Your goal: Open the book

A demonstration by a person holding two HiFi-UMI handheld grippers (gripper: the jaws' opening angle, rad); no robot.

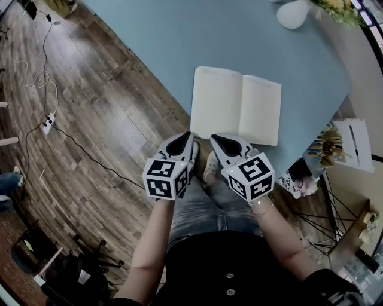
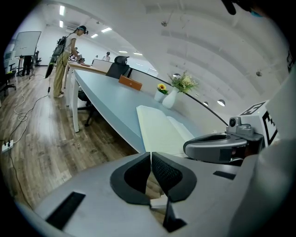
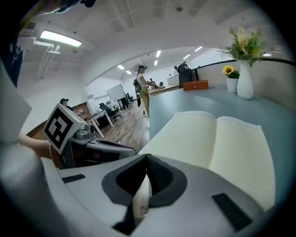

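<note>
The book [image 1: 236,104] lies open and flat on the light blue table [image 1: 173,42], its two cream blank pages facing up; it shows too in the left gripper view [image 2: 159,127] and in the right gripper view [image 3: 217,143]. Both grippers hang side by side off the table's near edge, apart from the book. My left gripper [image 1: 181,138] is shut with nothing between its pads. To its right, my right gripper [image 1: 222,141] is also shut and empty.
A white vase [image 1: 292,13] with flowers stands at the table's far end. Wooden floor with cables and a power strip [image 1: 48,124] lies to the left. A white rack [image 1: 352,143] and a plant [image 1: 326,146] stand right of the table. A person [image 2: 67,58] stands at the far end.
</note>
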